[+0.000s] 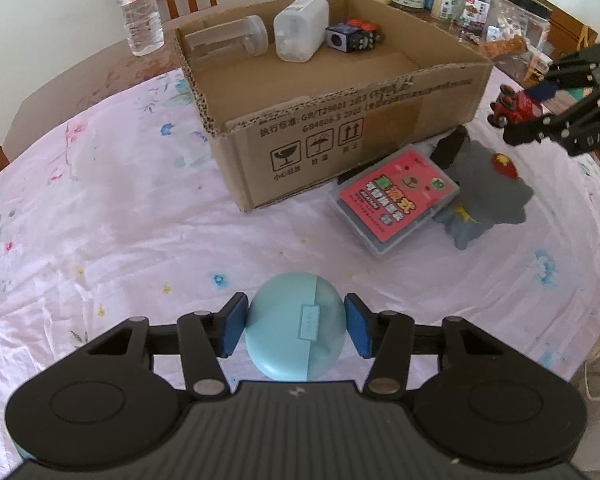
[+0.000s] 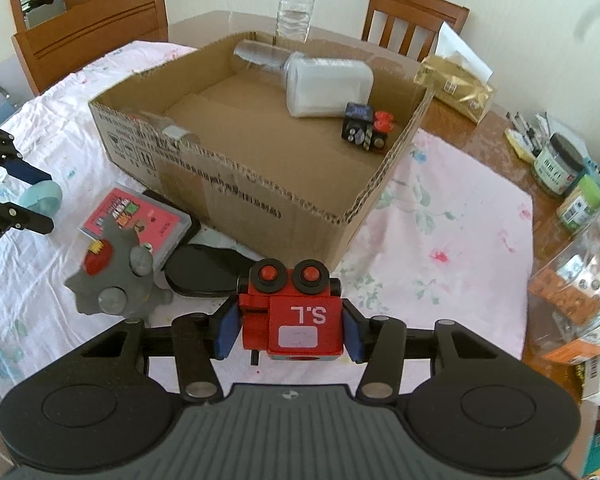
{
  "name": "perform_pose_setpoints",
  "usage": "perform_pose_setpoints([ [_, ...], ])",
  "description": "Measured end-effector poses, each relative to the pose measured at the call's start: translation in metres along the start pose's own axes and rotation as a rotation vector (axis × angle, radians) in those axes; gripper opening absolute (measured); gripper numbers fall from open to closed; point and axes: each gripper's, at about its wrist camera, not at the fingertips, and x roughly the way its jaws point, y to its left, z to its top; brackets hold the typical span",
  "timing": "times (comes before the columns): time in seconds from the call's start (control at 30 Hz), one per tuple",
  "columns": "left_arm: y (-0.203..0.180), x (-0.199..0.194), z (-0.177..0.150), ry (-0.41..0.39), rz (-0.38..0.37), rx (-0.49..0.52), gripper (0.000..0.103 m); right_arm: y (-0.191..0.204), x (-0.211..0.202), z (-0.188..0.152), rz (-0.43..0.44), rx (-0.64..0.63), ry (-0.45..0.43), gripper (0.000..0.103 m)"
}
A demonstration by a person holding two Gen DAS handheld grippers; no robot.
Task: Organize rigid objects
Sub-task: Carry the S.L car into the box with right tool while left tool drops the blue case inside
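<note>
My left gripper [image 1: 296,326] is shut on a light blue egg-shaped case [image 1: 296,328], held above the tablecloth; the case also shows in the right wrist view [image 2: 40,199]. My right gripper [image 2: 288,326] is shut on a red toy truck [image 2: 296,316] marked "S.L", held in front of the open cardboard box [image 2: 284,200]. In the left wrist view the right gripper [image 1: 540,112] holds the truck [image 1: 516,106] right of the box [image 1: 340,136]. The box holds a clear jar [image 1: 232,38], a white bottle [image 1: 300,32] and a black cube toy [image 1: 352,36].
A pink card case [image 1: 394,196] and a grey plush toy [image 1: 488,188] lie by the box's near right corner. A water bottle [image 1: 138,4] stands behind the box. Jars and packets [image 2: 572,184] crowd the far right of the table. Wooden chairs [image 2: 88,28] surround it.
</note>
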Motion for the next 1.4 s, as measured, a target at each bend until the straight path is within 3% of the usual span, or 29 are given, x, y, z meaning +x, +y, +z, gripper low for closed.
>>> perform_pose_setpoints([
  [0.3,-0.004,-0.027,0.014,-0.03,-0.008,0.022,0.052,-0.001,-0.043,0.036,0.018,-0.073,-0.098,0.056],
  [0.6,-0.004,-0.05,0.038,-0.097,0.01,0.022,0.052,-0.005,-0.029,0.092,0.037,-0.09,-0.183,0.059],
  [0.63,-0.004,-0.052,0.041,-0.102,0.014,0.024,0.052,-0.004,-0.026,0.095,0.041,-0.089,-0.186,0.069],
  [0.67,-0.004,-0.053,0.044,-0.108,0.02,0.026,0.052,-0.004,-0.024,0.097,0.046,-0.084,-0.192,0.087],
  [0.73,-0.003,-0.055,0.05,-0.116,0.028,0.03,0.052,-0.003,-0.024,0.098,0.063,-0.068,-0.218,0.101],
  [1.0,0.001,-0.056,0.076,-0.144,0.043,0.058,0.052,-0.002,-0.024,0.085,0.081,0.017,-0.2,0.103],
  [1.17,0.0,-0.051,0.103,-0.172,0.039,0.1,0.052,-0.005,-0.027,0.075,0.031,0.115,-0.182,0.103],
  [1.4,0.006,-0.016,0.145,-0.174,0.028,0.136,0.052,-0.01,-0.037,0.062,0.008,0.214,-0.187,0.103],
])
